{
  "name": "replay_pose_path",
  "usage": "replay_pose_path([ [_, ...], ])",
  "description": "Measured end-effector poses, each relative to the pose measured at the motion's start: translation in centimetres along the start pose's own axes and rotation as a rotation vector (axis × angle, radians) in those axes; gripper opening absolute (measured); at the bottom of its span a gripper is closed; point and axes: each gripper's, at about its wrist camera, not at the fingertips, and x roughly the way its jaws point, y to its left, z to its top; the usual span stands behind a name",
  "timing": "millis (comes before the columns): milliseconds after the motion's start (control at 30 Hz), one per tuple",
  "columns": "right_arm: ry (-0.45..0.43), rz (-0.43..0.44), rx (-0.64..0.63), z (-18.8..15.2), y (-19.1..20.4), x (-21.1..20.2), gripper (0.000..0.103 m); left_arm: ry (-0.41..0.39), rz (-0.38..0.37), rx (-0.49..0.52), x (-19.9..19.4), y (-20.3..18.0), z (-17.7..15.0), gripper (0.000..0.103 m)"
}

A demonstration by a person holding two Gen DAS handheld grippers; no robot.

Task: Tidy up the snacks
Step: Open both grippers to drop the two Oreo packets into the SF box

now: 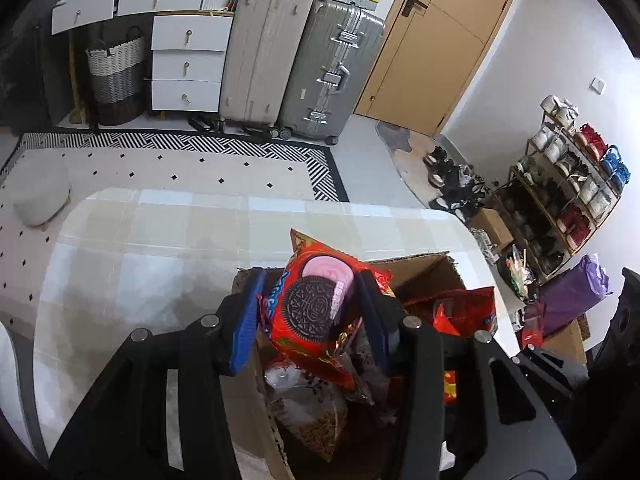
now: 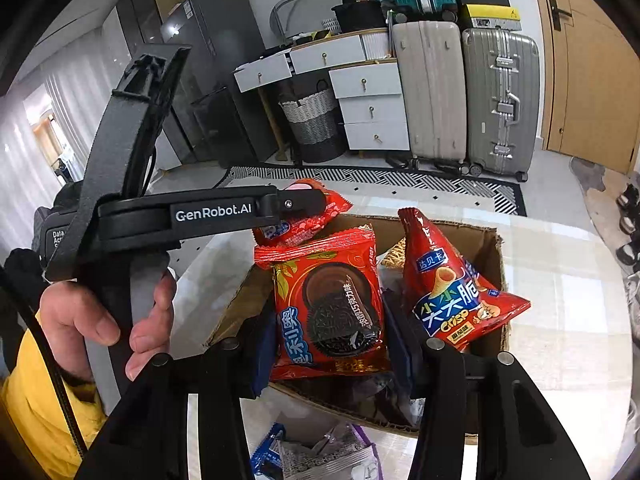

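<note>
on table, one box; two grippers each pinching one oreo packet.

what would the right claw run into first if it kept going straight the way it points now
Probably the cardboard box of snacks: the right claw, gripping a red chocolate Oreo packet, points into it, perhaps meeting the red crisp bag; depth is unclear.

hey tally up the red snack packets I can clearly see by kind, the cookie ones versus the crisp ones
Red Oreo cookie packets: 2, one in the left gripper, one in the right gripper.
Red crisp bags: 1, standing in the cardboard box.
Total: 3. Other packets in the box are too hidden to count.
</note>
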Motion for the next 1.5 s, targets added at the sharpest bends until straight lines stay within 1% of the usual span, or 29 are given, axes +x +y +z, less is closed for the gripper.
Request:
replay_pose_path([
  [133,0.004,0.000,-0.005,0.0,0.0,0.3,0.048,0.001,-0.006,0.002,-0.2,-0.2,-0.4,0.043],
  [200,0.001,-0.003,-0.014,0.0,0.0,0.4,0.048,-0.001,-0.010,0.001,-0.2,-0.4,-0.7,0.048],
  [267,0.008,-0.002,-0.021,-0.2,0.2,0.6,0.048,-0.004,-0.018,0.006,-0.3,-0.6,-1.2,0.048],
  [433,0.010,-0.012,-0.040,-0.3,0.8,0.8,0.048,-0.011,-0.010,0.020,-1.2,-1.2,-1.7,0.049],
  [633,0.021,-0.027,-0.051,-0.2,1.2,1.4,0.048,-0.028,0.004,0.008,-3.7,-0.6,-2.9,0.051],
  [667,0.023,-0.032,-0.050,-0.1,1.3,1.5,0.048,-0.030,0.003,0.005,-4.1,-0.6,-3.1,0.053],
  [767,0.037,-0.066,-0.071,-0.1,1.7,2.0,0.049,-0.038,0.010,0.006,-5.5,-0.4,-3.8,0.057],
  [833,0.042,-0.100,-0.083,-0.3,2.0,2.3,0.050,-0.041,0.017,0.012,-6.7,-0.2,-4.3,0.058],
  [867,0.041,-0.105,-0.085,-0.3,2.0,2.3,0.051,-0.042,0.020,0.015,-7.1,-0.1,-4.4,0.058],
  [967,0.043,-0.121,-0.083,-0.6,2.1,2.2,0.051,-0.044,0.029,0.019,-8.8,0.0,-4.9,0.059],
  [1033,0.028,-0.130,-0.082,-0.8,2.4,1.5,0.051,-0.052,0.037,0.017,-10.2,0.3,-5.4,0.059],
  [1100,0.015,-0.127,-0.078,-1.0,2.5,0.6,0.052,-0.060,0.043,0.016,-11.7,0.5,-6.1,0.067],
  [1133,0.010,-0.130,-0.076,-1.0,2.6,0.2,0.052,-0.063,0.047,0.016,-12.4,0.5,-6.3,0.067],
  [1200,-0.009,-0.122,-0.067,-1.0,2.8,-0.7,0.058,-0.070,0.045,0.014,-13.9,0.5,-6.9,0.067],
  [1267,-0.057,-0.133,-0.074,-0.9,3.2,-1.8,0.079,-0.072,0.046,0.015,-15.4,0.3,-7.7,0.068],
  [1333,-0.094,-0.170,-0.096,-0.9,3.6,-2.6,0.086,-0.082,0.046,0.013,-16.8,0.3,-8.0,0.068],
  [1367,-0.101,-0.179,-0.100,-0.8,3.8,-2.9,0.086,-0.084,0.047,0.012,-17.5,0.1,-8.3,0.068],
  [1467,-0.115,-0.152,-0.068,-0.8,3.9,-4.0,0.086,-0.095,0.055,0.013,-19.7,-0.2,-9.4,0.069],
  [1500,-0.133,-0.144,-0.050,-1.0,3.9,-4.9,0.086,-0.103,0.059,0.016,-20.6,-0.3,-9.9,0.069],
])
